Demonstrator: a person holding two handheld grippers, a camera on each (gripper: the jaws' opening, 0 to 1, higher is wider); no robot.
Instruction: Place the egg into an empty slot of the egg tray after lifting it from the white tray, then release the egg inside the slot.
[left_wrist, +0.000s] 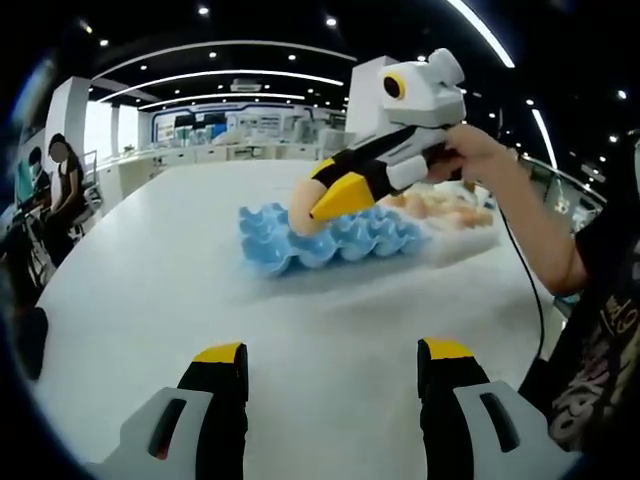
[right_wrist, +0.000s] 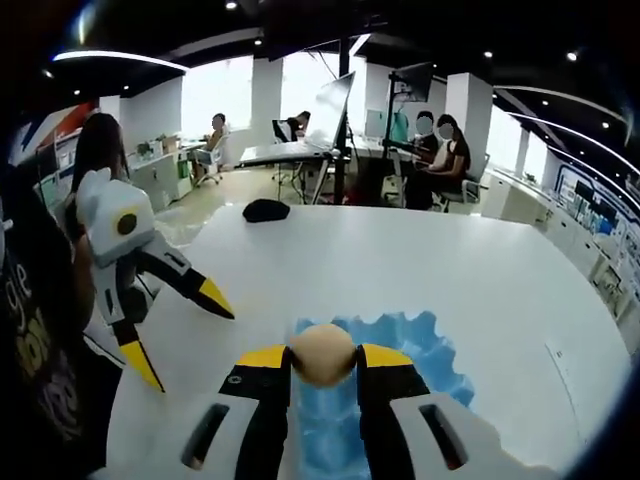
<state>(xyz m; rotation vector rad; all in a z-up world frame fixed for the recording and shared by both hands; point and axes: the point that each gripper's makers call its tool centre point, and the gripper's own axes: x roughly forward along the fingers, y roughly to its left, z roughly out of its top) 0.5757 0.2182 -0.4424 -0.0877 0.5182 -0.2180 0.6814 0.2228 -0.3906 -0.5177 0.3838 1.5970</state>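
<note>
My right gripper (right_wrist: 322, 357) clamps the egg (right_wrist: 321, 352) over the blue egg tray (right_wrist: 425, 350); my left gripper (left_wrist: 331, 357) hangs spread wide, holding nothing. No legible writing.

- White table (left_wrist: 150, 290) carries everything.
- Blue egg tray (left_wrist: 340, 240) sits directly on it.
- White tray (left_wrist: 470, 235) with eggs sits just beside the egg tray.
- Dark object (right_wrist: 266, 210) lies near far edge, too small to identify.

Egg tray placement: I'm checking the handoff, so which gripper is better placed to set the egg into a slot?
Right. The right gripper grips the tan egg over the blue moulded egg tray; the left gripper is open, away from the tray.
</note>
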